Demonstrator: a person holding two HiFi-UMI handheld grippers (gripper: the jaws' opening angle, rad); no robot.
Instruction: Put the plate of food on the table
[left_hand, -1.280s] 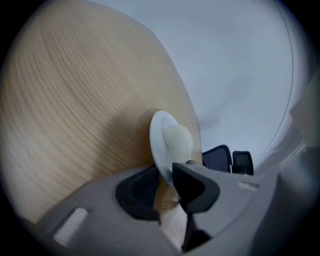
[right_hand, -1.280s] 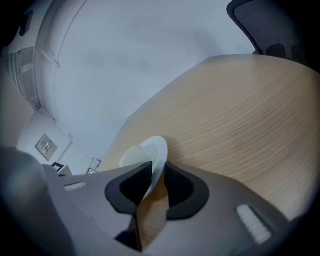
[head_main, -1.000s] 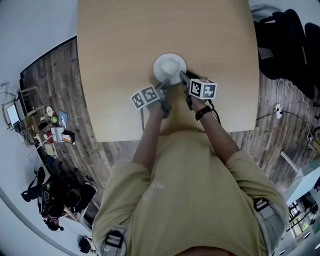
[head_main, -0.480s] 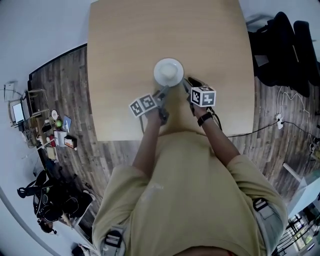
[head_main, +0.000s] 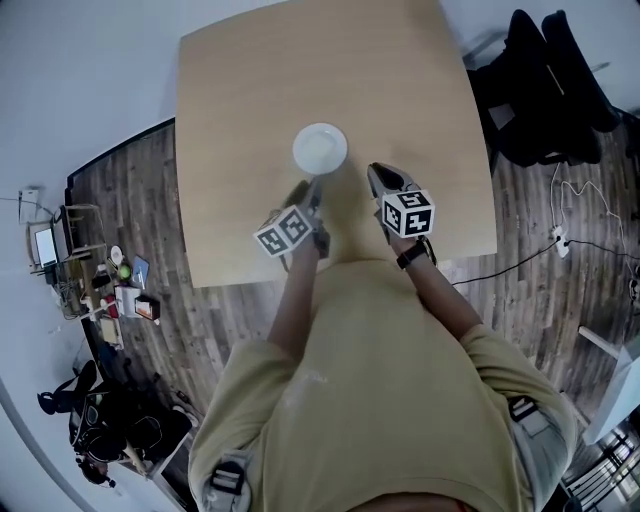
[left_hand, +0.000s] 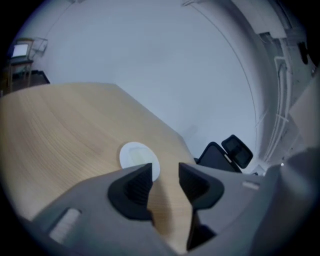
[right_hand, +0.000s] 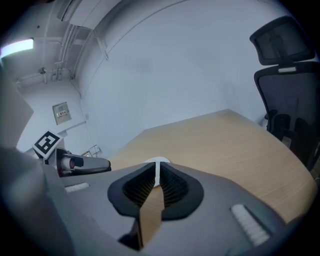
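One white plate (head_main: 320, 149) rested on the wooden counter (head_main: 240, 90), a little ahead of both tongs and touched by neither. Left tongs (left_hand: 165, 181): jaws stood apart and were closing, with nothing between them. Right tongs (right_hand: 155, 184): jaws were drawn together, empty. Both hovered over the counter's near part.

Black office chairs (head_main: 545, 90) and cable (head_main: 575, 232) on wooden floor (head_main: 130, 200)

Plate (head_main: 320, 149): white. Table (head_main: 250, 80): pale wood, fine grain. Left gripper (left_hand: 165, 179), right gripper (right_hand: 157, 180): grey bodies, black ribbed pads (left_hand: 137, 187), cubes (head_main: 285, 230) with black-and-white square markers. Shirt (head_main: 380, 380): tan. Floor (head_main: 130, 200): dark planks.
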